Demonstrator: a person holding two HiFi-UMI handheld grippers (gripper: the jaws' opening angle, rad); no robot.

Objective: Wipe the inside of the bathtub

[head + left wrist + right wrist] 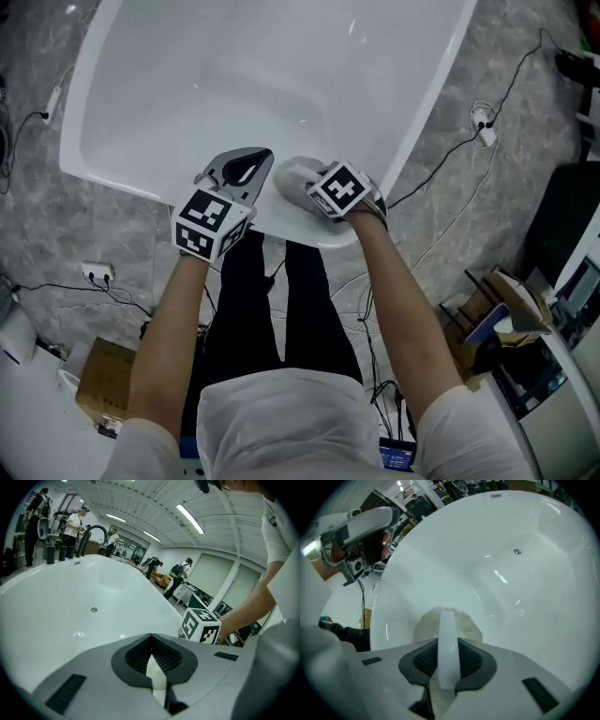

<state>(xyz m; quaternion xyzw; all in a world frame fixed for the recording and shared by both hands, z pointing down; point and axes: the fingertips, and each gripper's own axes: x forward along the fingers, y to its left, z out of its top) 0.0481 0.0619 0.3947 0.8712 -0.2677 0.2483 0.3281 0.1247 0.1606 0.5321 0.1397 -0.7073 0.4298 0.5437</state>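
Observation:
The white bathtub (234, 75) fills the top of the head view, and I stand at its near end. My right gripper (307, 186) is shut on the strap of a round white wiping pad (292, 180). That pad lies against the tub's near inner wall just below the rim. In the right gripper view the strap (447, 644) runs between the jaws, the pad (424, 623) showing beyond them. Beside it my left gripper (253, 157) hovers over the near rim, shut and holding nothing (151, 637). The drain (516, 551) lies far down the tub floor.
Grey marble floor surrounds the tub, with cables, a power strip (96, 274) and a cardboard box (103, 380) at left. A shelf with boxes (506, 319) stands at right. A dark faucet (96, 529) rises at the tub's far end, with people (75, 524) beyond.

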